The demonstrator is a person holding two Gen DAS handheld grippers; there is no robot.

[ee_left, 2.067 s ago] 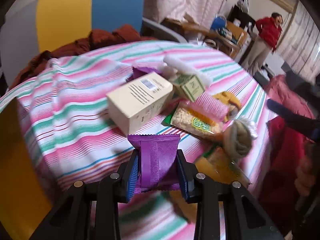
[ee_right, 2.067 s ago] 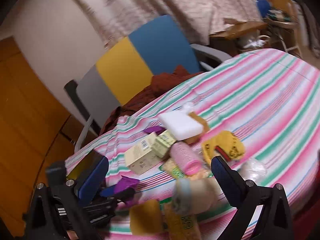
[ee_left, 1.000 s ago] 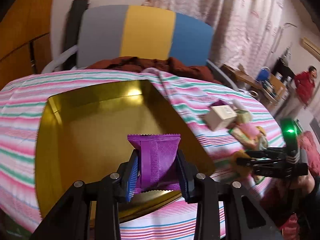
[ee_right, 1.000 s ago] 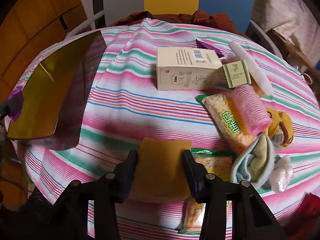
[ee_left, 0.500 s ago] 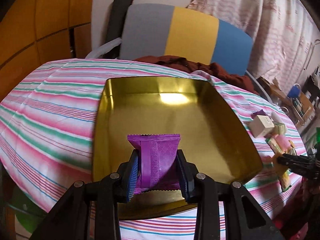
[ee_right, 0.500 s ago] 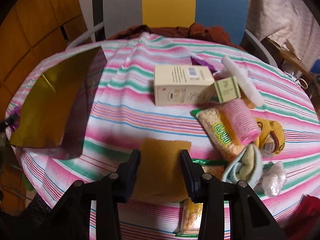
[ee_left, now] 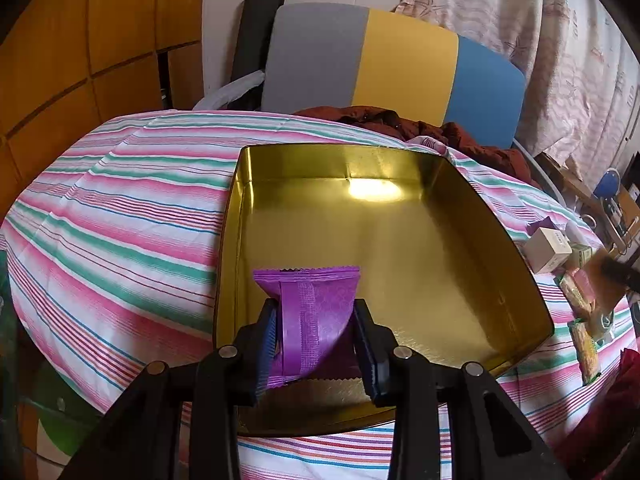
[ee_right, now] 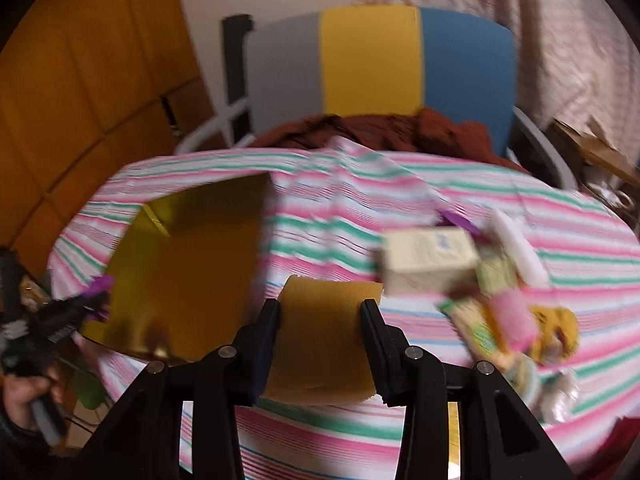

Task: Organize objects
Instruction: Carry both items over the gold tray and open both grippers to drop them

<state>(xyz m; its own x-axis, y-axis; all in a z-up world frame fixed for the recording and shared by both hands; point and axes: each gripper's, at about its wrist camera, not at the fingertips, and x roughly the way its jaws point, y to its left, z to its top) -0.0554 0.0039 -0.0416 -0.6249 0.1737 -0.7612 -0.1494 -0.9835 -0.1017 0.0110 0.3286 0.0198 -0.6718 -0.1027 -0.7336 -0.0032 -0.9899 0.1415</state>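
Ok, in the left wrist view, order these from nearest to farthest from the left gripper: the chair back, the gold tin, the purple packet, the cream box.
1. Purple packet, clamped in the left gripper.
2. Gold tin, directly beneath and ahead.
3. Cream box, off to the right past the tin, on the striped cloth.
4. Chair back, behind the table's far edge.

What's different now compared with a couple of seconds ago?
The left gripper carried the purple packet away from the pile of items and now holds it over the gold tray. The right gripper, open earlier, took hold of a yellow sponge and has lifted it. The cream box and the rest of the pile stayed put.
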